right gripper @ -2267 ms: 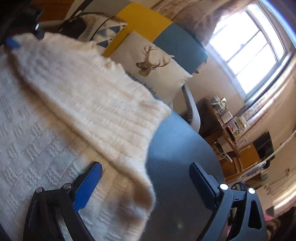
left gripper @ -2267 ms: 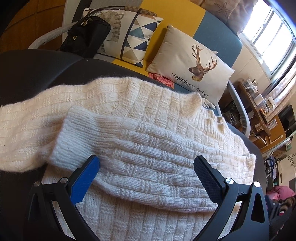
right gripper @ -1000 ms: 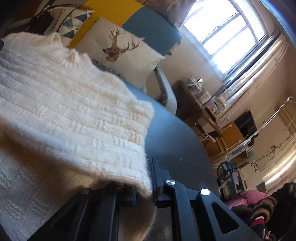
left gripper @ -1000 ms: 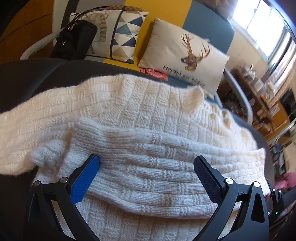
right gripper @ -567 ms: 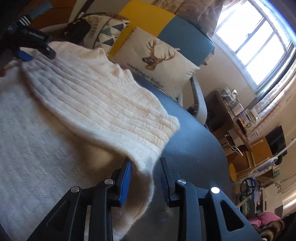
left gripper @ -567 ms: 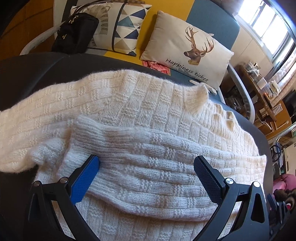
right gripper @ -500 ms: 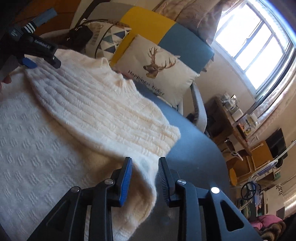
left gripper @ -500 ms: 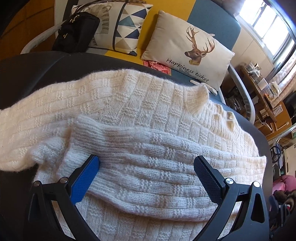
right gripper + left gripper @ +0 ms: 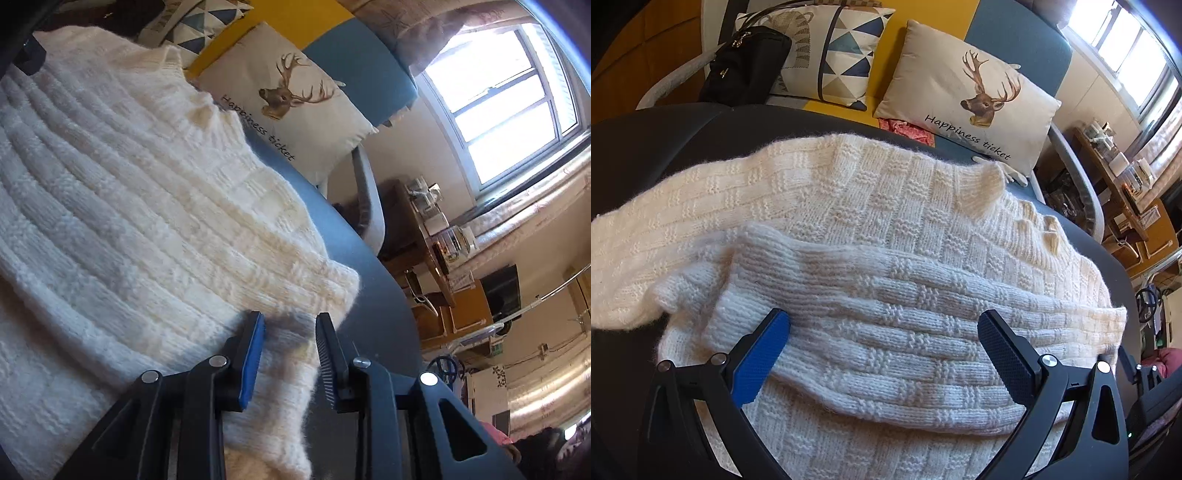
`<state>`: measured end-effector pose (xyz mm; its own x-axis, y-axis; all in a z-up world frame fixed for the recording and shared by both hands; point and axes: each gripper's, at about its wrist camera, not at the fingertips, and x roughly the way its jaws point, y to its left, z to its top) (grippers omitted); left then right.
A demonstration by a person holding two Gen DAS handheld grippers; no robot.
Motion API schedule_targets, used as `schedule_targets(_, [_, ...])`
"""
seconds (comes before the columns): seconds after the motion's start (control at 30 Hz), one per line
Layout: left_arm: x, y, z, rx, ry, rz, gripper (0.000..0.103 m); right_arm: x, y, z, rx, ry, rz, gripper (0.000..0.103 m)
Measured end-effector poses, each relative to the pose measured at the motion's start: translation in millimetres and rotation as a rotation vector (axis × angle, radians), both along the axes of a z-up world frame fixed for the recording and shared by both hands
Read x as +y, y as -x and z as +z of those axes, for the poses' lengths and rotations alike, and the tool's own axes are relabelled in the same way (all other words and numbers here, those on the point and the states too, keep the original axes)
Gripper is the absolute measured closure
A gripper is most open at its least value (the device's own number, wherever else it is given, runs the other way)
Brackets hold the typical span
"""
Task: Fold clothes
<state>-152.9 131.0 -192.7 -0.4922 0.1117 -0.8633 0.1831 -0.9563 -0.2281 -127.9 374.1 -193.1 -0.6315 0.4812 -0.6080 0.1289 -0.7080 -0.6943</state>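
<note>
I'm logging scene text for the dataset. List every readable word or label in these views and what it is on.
"Happiness ticket": printed in script under the stag's head on the deer pillow, legible in both wrist views.

Items on the desk by the window: any labels are too small and blurred to read.

Nothing else readable.

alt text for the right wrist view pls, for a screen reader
The right gripper has its two fingers close together around the edge of a cream knit sweater lying on a dark table. Behind stand a deer-print cushion reading "Happiness ticket" and a bright window.
</note>
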Motion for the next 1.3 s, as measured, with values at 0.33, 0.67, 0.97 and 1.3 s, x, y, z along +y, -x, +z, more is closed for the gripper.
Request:
schedule_targets(0.33, [8.3, -1.5, -3.5, 0.025, 0.02, -0.024, 0.0, 50.6, 17.3, -9.4, -0.022, -0.038, -0.141, 0.093])
schedule_targets(0.67, [2.2, 1.8, 0.5, 0.037, -0.041, -0.017, 0.0, -1.3, 10.8, 58.1, 0.056, 0.201, 0.081, 0.08])
schedule_targets(0.97, [9.8, 7.4, -6.7, 0.016, 0.012, -0.048, 0.0, 21.3, 29.3, 17.6, -0.037, 0.139, 0.006, 0.08])
schedule_targets(1.3, [21.2, 11.3, -4.4, 0.01, 0.042, -0.105, 0.0, 46.4, 19.9, 15.4, 0.011, 0.09, -0.102, 0.08])
